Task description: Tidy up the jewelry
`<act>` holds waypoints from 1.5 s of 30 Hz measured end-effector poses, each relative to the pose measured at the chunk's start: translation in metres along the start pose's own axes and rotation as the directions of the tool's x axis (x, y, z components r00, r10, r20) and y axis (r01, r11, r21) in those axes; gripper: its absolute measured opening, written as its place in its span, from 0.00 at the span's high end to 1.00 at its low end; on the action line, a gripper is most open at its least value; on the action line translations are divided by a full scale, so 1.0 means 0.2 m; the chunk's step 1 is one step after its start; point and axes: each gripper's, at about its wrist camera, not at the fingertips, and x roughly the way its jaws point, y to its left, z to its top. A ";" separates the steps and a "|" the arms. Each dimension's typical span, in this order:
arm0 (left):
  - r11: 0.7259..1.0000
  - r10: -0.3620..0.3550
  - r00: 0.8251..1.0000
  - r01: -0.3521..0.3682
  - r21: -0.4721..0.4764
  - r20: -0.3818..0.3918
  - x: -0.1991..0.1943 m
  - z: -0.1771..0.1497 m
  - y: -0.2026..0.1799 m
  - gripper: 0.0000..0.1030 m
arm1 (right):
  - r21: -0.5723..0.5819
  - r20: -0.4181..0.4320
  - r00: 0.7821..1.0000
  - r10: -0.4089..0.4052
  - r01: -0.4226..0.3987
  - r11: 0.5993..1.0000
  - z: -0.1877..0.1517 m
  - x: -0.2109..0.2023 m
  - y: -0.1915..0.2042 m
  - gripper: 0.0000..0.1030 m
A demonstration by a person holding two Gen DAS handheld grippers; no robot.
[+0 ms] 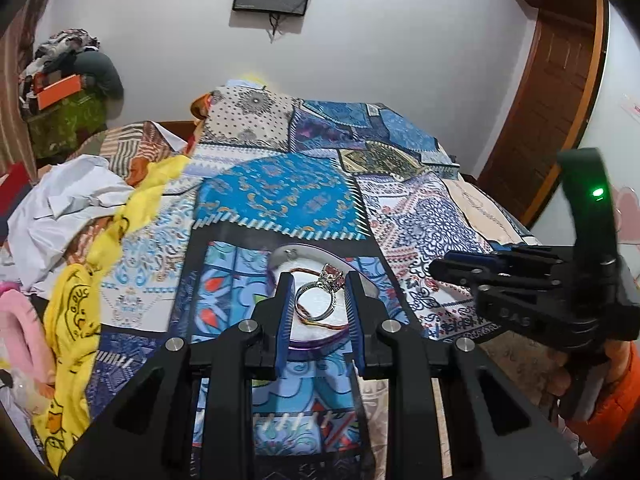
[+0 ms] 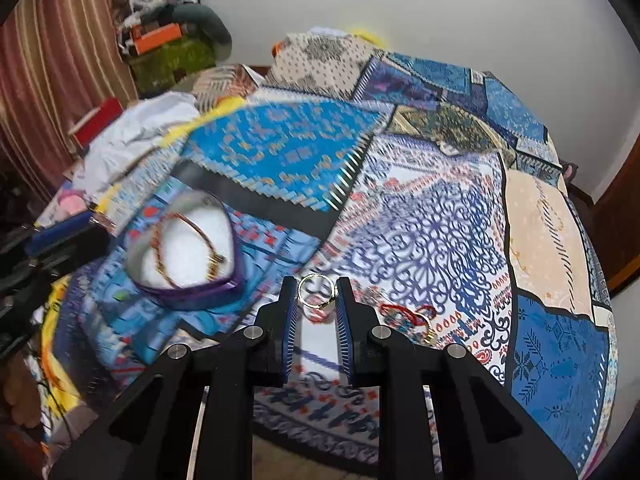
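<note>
A purple heart-shaped jewelry box (image 1: 316, 343) with a white lining lies on the patterned bedspread; it also shows in the right wrist view (image 2: 192, 292). My left gripper (image 1: 319, 286) is shut on a silver ring with a pink stone (image 1: 326, 294) and holds it over the box. A thin red-gold bracelet (image 2: 182, 248) lies in the box. My right gripper (image 2: 318, 290) is shut on a gold ring (image 2: 316, 290) above the bedspread, right of the box. A red thread bracelet (image 2: 404, 314) and another gold ring (image 2: 428, 334) lie on the bedspread just right of it.
The patterned bedspread (image 1: 280, 192) covers the bed. White paper (image 1: 68, 196), yellow cloth (image 1: 76, 312) and pink fabric (image 1: 20, 328) are piled at the left. A wooden door (image 1: 552, 92) stands at the right. The right gripper shows in the left wrist view (image 1: 444, 268).
</note>
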 end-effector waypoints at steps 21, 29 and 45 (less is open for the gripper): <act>1.000 -0.011 0.997 0.009 -0.027 -0.071 0.09 -0.05 0.10 0.76 | -0.022 -0.001 0.981 0.193 -0.193 0.981 0.11 0.10 0.23 0.83; 0.999 -0.036 0.993 0.035 -0.011 -0.111 0.20 -0.08 0.08 0.76 | -0.009 -0.047 0.975 0.216 -0.216 0.976 0.11 0.17 0.24 0.83; 0.999 -0.036 0.993 0.035 -0.014 -0.114 0.21 -0.06 0.09 0.77 | 0.010 -0.055 0.976 0.209 -0.209 0.978 0.13 0.16 0.23 0.76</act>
